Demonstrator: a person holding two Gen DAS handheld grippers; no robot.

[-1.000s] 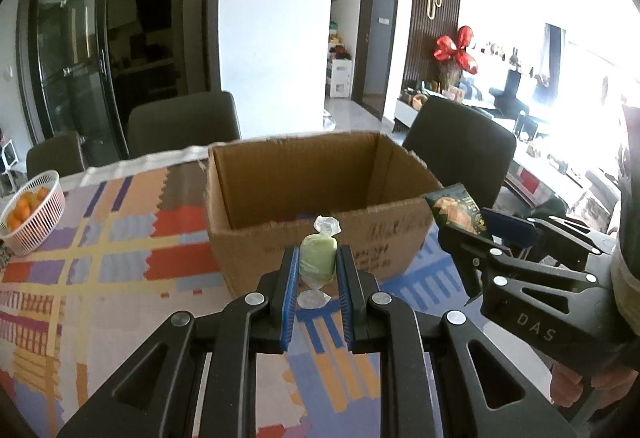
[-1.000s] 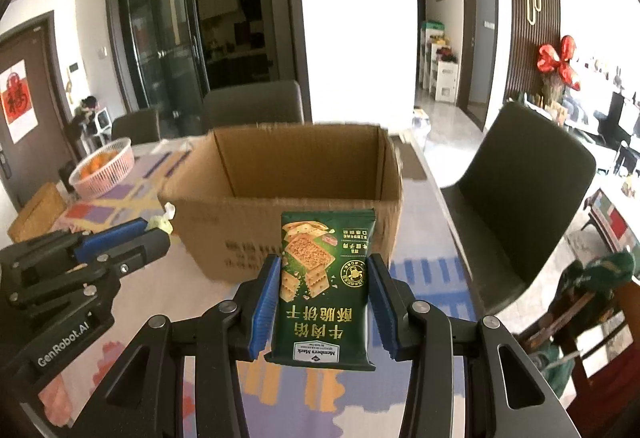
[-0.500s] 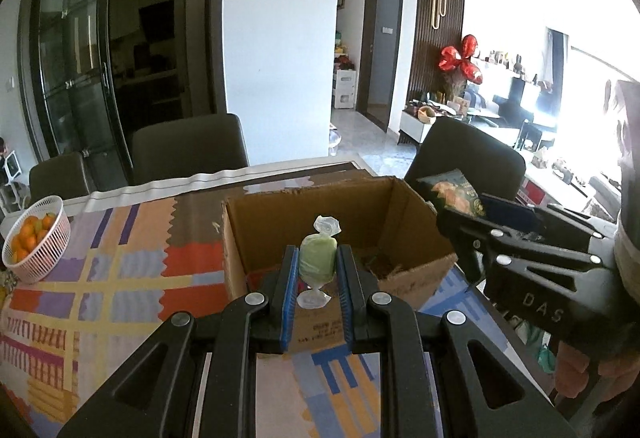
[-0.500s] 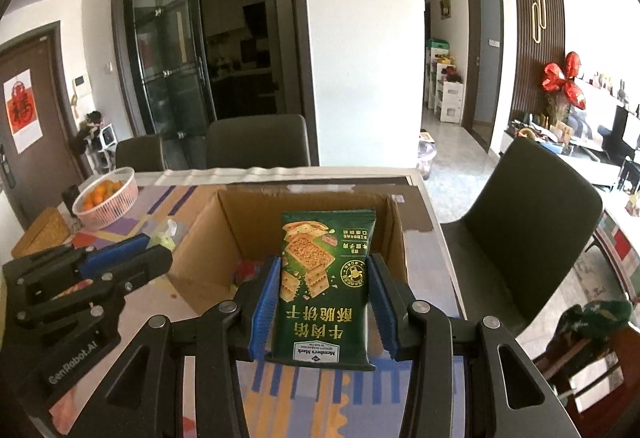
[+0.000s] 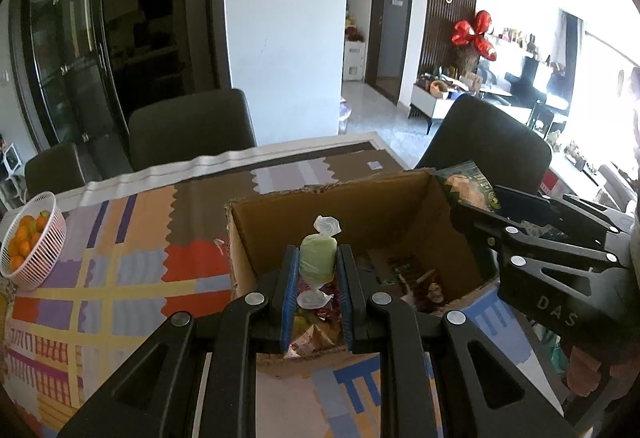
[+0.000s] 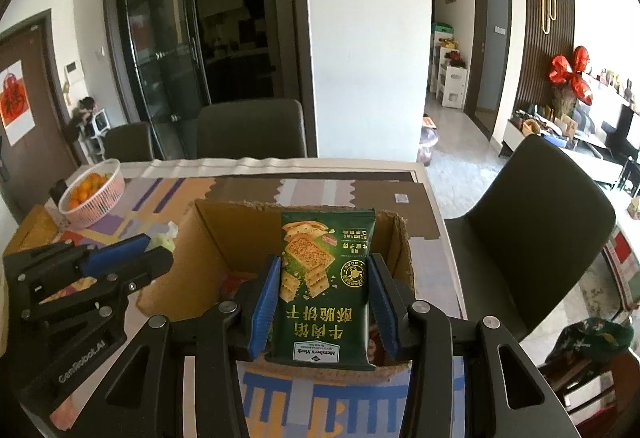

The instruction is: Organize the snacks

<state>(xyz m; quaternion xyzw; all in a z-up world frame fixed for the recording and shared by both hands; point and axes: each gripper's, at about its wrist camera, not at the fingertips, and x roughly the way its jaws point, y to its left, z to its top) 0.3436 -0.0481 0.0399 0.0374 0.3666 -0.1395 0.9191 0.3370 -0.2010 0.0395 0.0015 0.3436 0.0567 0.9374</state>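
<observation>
Left gripper (image 5: 317,294) low in the centre of its frame, jaws clamped on a pale green wrapped candy (image 5: 317,263), twisted ends fore and aft, long axis along the fingers. Right gripper (image 6: 323,298) likewise low centre, jaws clamped on the two long edges of a dark green cracker packet (image 6: 324,278), long axis also along the fingers, printing upside down toward the camera. Directly beneath and ahead of both: an open cardboard box (image 5: 456,238) on the patterned worktop (image 5: 120,270), other wrapped snacks already lying on its floor. Candy over the near left part of the opening, packet over the near right, far end just short of the back wall. Both loads apparently within the rim, so release should drop each straight inside; neither gripper clearly nearer. Basket of oranges (image 5: 32,242) at the left edge, well apart.
</observation>
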